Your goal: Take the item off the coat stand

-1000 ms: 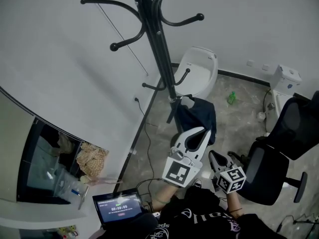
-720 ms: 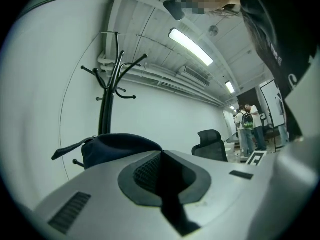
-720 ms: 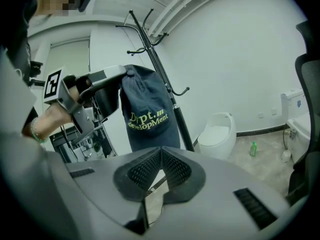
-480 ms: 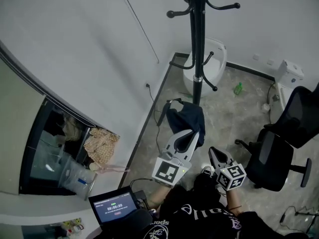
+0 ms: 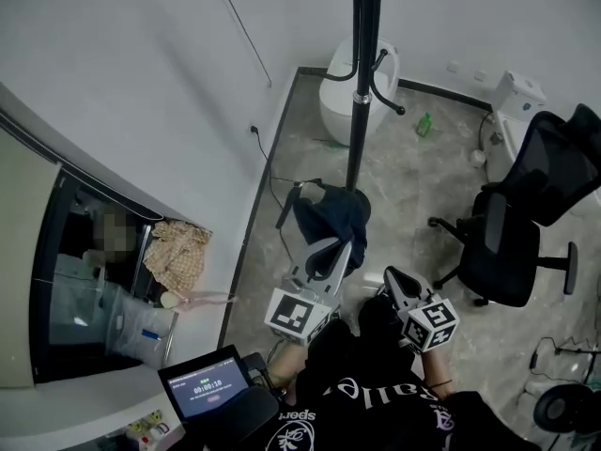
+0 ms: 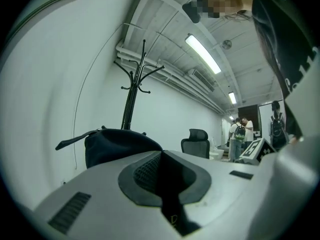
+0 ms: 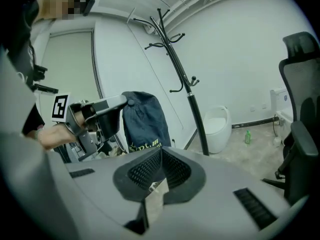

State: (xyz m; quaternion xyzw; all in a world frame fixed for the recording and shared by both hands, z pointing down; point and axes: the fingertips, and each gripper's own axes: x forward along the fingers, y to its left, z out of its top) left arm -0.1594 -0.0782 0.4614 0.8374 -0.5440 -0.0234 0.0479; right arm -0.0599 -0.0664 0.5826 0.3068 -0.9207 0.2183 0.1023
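Note:
The black coat stand [image 5: 357, 83] rises at the top middle of the head view, its hooks bare. A dark navy bag [image 5: 331, 216] hangs clear of the pole, in front of the person. My left gripper [image 5: 344, 246] is shut on the top of the bag; in the right gripper view the bag [image 7: 145, 119] dangles from the left gripper [image 7: 125, 102]. The bag [image 6: 117, 143] bulges just past the closed jaws in the left gripper view, with the coat stand [image 6: 131, 100] behind it. My right gripper [image 5: 389, 274] is shut and holds nothing, to the right of the bag.
A white toilet [image 5: 349, 90] stands behind the stand, with a green bottle [image 5: 424, 125] on the floor. Black office chairs [image 5: 526, 216] are at the right. A laptop [image 5: 202, 383] and crumpled cloth [image 5: 178, 254] are at the left. People [image 6: 241, 133] stand far off.
The bag in my left gripper has come away from the stand's pole and now hangs clear of it. The stand has slid toward the top of the head view.

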